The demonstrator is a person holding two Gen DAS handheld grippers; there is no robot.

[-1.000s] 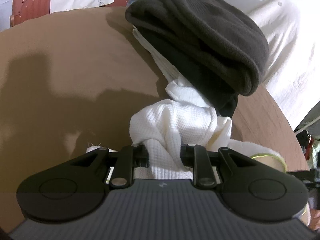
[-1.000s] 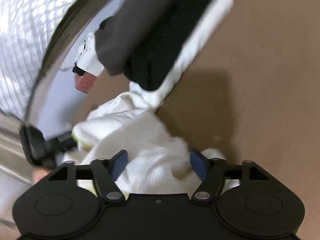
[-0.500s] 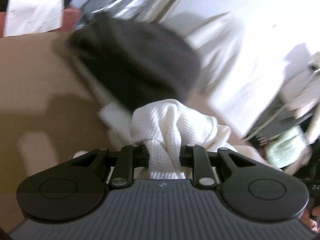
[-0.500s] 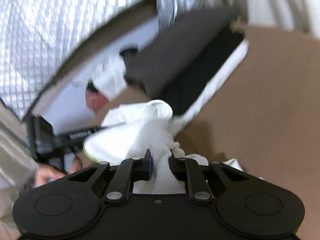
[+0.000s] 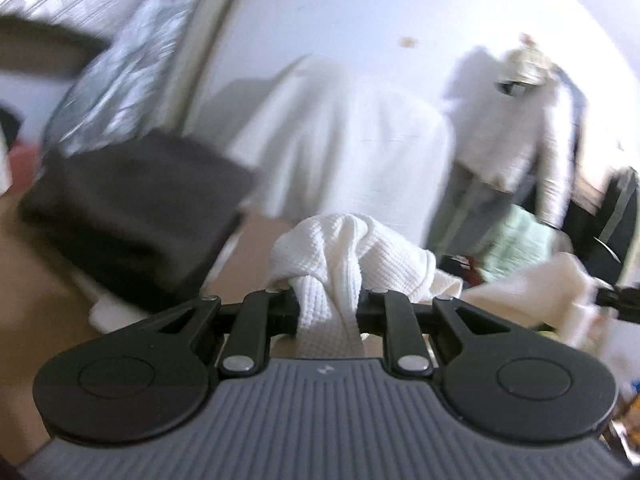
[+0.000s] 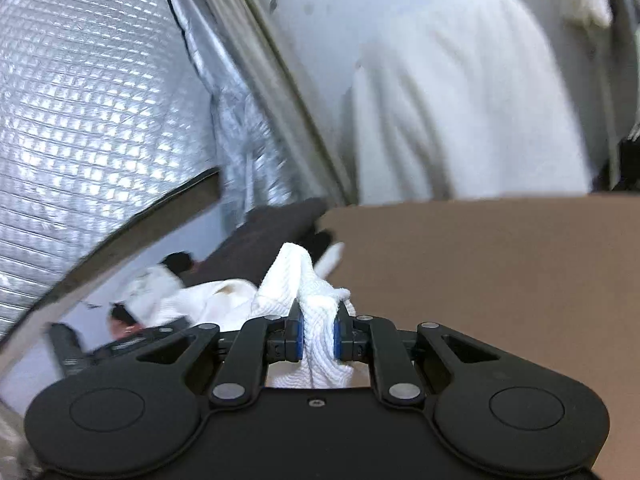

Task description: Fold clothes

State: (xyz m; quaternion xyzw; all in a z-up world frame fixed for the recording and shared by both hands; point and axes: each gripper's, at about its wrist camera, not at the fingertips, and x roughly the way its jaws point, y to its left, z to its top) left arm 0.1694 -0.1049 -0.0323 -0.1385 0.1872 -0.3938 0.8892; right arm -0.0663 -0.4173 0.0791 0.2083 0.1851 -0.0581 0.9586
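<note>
Fold clothes, lift stage. The left gripper [image 5: 329,308] is clamped narrow on a bunched fold of the white waffle garment [image 5: 348,248], which rises out of its jaws. The right gripper [image 6: 318,336] has just closed from wide to narrow, and its blue pads [image 6: 297,334] now pinch another bunch of the garment [image 6: 296,280]. The garment hangs between the 2 grippers above the brown table [image 6: 480,264], crumpled and not yet spread. At the table's far edge lies a stack [image 5: 132,208] of dark folded clothes on a white piece; this part of the task appears done. Judged remaining for this garment: pull it taut, lay it flat, fold it and add it to the stack. Motion blur hides finer detail.
</note>
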